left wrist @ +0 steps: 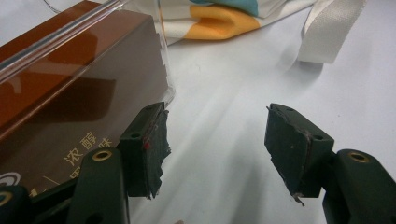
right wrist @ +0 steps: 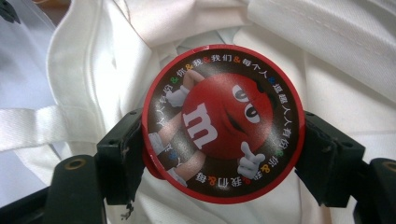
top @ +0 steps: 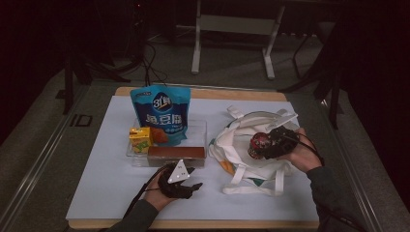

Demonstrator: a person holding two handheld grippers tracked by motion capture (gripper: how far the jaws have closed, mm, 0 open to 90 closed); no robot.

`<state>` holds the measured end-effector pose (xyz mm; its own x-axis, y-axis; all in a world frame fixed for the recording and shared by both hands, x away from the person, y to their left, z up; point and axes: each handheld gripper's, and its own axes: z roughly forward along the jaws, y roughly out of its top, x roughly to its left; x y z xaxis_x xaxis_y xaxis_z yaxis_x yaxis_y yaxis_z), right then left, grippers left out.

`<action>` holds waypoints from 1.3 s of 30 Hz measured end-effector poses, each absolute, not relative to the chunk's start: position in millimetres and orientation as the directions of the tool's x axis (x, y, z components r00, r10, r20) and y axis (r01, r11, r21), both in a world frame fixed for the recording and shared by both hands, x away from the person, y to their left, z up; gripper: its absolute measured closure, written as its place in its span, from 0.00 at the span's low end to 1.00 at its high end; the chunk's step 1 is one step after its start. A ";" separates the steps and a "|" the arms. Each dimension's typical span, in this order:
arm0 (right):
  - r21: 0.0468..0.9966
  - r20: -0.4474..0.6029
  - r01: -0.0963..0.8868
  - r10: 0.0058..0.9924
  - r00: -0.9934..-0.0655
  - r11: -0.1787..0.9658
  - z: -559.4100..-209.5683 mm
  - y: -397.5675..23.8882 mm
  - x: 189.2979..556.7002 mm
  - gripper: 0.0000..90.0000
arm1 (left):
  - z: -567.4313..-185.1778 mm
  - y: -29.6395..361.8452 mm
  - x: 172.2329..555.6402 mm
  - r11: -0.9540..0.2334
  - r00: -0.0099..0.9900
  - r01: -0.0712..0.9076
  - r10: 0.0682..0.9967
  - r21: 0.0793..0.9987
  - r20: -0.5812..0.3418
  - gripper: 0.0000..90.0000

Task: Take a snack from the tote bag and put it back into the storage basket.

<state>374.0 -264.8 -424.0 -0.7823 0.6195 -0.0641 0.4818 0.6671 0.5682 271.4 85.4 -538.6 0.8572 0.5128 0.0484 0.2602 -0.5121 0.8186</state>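
Note:
My right gripper (top: 263, 145) is shut on a round red candy tin (top: 258, 145), held just over a white tote bag (top: 244, 162) on the right of the table. In the right gripper view the tin's lid (right wrist: 223, 123) faces the camera, and the two pads press on its left and right sides. My left gripper (top: 189, 178) rests low on the white mat near the front, its jaws open and empty (left wrist: 215, 144). A brown box (left wrist: 60, 107) in a clear tray (top: 200, 126) lies right beside its left pad.
The clear tray also holds a blue snack pouch (top: 162, 115) and a small yellow carton (top: 140, 139). The bag's straps (left wrist: 327, 35) trail over the mat. Table-leg frames (top: 232, 34) stand on the floor beyond the far edge.

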 end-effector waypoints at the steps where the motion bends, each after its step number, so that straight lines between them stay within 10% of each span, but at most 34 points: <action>1: 0.569 -0.063 0.481 0.619 -0.783 0.667 -423.4 -263.8 373.8 0.28 | -538.6 85.4 271.4 -0.512 0.857 0.260 0.513 0.819 0.048 0.44; 39: 0.581 -0.081 0.406 0.547 -0.833 0.705 -405.0 -230.4 368.7 0.28 | -538.6 85.2 271.3 -0.513 0.858 0.259 0.512 0.818 0.049 0.44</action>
